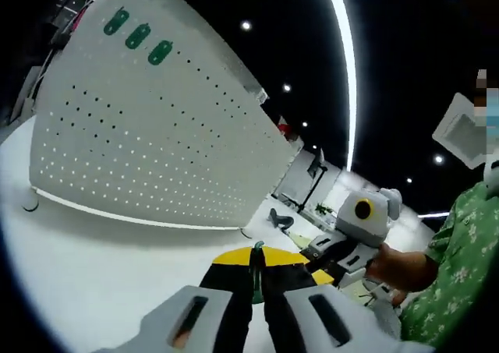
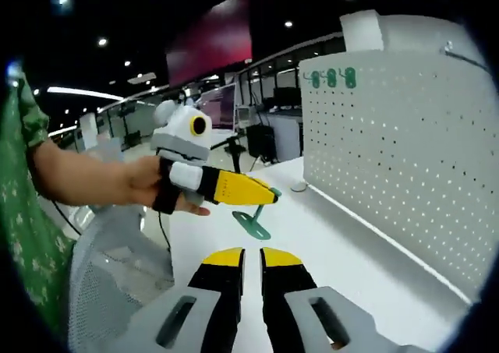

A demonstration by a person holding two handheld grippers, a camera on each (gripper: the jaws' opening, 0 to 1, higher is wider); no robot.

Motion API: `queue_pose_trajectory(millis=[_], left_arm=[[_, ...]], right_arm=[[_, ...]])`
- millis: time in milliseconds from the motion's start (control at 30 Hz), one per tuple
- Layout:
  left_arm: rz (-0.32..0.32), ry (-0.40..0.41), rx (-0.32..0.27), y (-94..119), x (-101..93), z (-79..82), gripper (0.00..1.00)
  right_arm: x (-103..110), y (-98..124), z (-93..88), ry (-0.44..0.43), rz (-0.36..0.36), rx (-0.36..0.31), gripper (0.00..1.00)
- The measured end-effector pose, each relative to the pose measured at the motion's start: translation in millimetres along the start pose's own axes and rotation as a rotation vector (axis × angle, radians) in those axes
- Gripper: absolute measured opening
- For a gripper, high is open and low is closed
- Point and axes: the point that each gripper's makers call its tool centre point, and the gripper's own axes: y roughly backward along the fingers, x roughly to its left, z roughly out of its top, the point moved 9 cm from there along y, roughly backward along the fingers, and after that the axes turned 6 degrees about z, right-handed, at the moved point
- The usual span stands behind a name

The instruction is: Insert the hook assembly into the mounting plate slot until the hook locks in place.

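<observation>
white pegboard, green hook, yellow-tipped black tool

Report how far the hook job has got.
Done: three green hooks already sit at the top of the white pegboard. In hand: the left gripper holds another green hook above the table, short of the board. The right gripper is shut and empty. Left: carry the hook to the board and lock it in.

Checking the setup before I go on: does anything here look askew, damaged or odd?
Nothing stands out. The pegboard stands upright on the table with three green hooks in a row near its top. The left gripper holds one green hook. The right gripper is shut, empty.
</observation>
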Motion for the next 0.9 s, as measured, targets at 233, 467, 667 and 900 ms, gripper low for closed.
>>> queue_pose_trajectory(millis=[233, 467, 667, 900], left_arm=[[-0.026, -0.126, -0.058, 3.1, -17.0, 5.0, 0.02], [-0.030, -0.204, -0.095, 4.8, -22.0, 9.0, 0.02], [-0.037, -0.217, -0.124, 6.1, -23.8, 11.4, 0.02], [-0.055, -0.203, -0.155, 6.5, -26.5, 14.1, 0.02]], right_arm=[[-4.2, 5.3, 9.8, -0.150, 0.032, -0.085, 0.07], [-1.3, 5.5, 14.5, -0.273, 0.084, -0.138, 0.08], [-2.4, 6.8, 15.8, -0.364, 0.113, -0.175, 0.08], [-3.2, 7.0, 16.9, -0.468, 0.149, -0.222, 0.08]])
